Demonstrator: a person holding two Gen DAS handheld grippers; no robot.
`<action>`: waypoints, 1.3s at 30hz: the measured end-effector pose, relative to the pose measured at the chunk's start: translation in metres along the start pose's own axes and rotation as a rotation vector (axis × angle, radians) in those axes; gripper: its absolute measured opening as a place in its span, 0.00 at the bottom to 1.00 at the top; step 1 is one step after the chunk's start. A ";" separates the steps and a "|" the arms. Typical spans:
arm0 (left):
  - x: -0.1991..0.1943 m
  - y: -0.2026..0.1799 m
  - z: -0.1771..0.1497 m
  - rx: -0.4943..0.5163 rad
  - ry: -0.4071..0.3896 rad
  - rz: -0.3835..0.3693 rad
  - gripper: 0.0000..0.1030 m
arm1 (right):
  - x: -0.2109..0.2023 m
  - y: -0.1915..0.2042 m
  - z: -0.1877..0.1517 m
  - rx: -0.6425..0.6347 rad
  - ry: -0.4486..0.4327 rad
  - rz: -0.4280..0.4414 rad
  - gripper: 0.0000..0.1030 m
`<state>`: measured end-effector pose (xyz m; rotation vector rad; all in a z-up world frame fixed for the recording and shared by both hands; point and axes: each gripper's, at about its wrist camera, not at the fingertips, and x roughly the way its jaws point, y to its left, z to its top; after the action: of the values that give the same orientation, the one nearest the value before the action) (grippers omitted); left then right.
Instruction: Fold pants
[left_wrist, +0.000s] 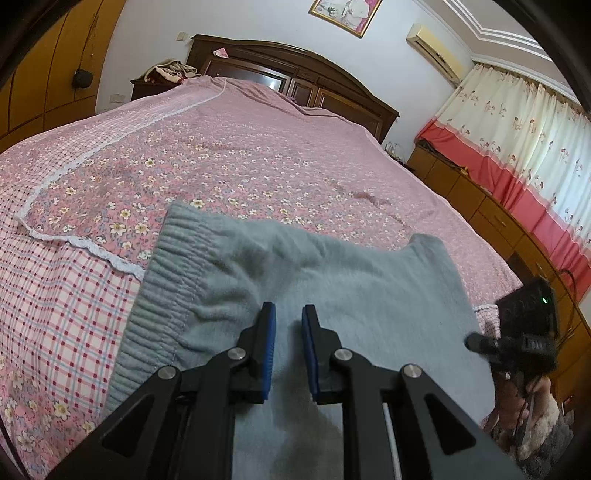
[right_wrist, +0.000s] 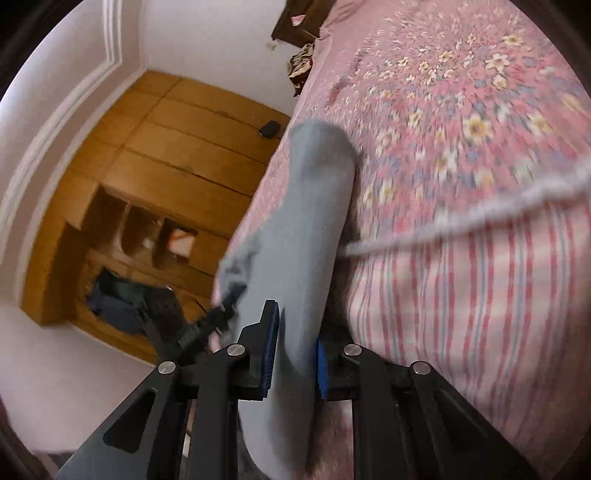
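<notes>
Grey fleece pants (left_wrist: 332, 288) lie on the pink flowered bedspread (left_wrist: 258, 155), with the ribbed waistband (left_wrist: 166, 280) to the left. My left gripper (left_wrist: 289, 325) sits low over the pants, its blue pads close together with grey cloth in the narrow gap. In the right wrist view the pants (right_wrist: 314, 206) hang as a lifted strip that runs between the pads of my right gripper (right_wrist: 295, 332), which is shut on it. The left gripper (right_wrist: 218, 321) shows there at the strip's bunched lower edge. The right gripper (left_wrist: 524, 325) appears at the pants' right edge, held by a hand in a fuzzy sleeve.
The bed (right_wrist: 461, 147) fills most of both views, with a dark wooden headboard (left_wrist: 295, 70) at its far end. Low wooden cabinets (left_wrist: 480, 206) run under the curtains on the right. A wooden wardrobe (right_wrist: 166, 166) with open shelves stands beside the bed.
</notes>
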<state>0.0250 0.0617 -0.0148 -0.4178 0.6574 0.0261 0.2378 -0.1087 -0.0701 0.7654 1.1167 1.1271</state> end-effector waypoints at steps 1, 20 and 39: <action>-0.001 0.000 -0.001 -0.003 -0.001 -0.001 0.14 | 0.001 -0.002 0.002 0.018 -0.002 0.012 0.16; -0.090 0.061 -0.044 -0.302 -0.164 -0.096 0.15 | 0.002 0.043 -0.005 0.039 -0.013 -0.371 0.15; -0.086 0.039 -0.040 -0.221 -0.149 -0.038 0.16 | 0.054 0.167 0.012 -0.033 -0.022 -0.516 0.10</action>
<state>-0.0732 0.0914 -0.0064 -0.6356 0.5011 0.0933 0.2011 -0.0082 0.0697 0.4245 1.1864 0.6966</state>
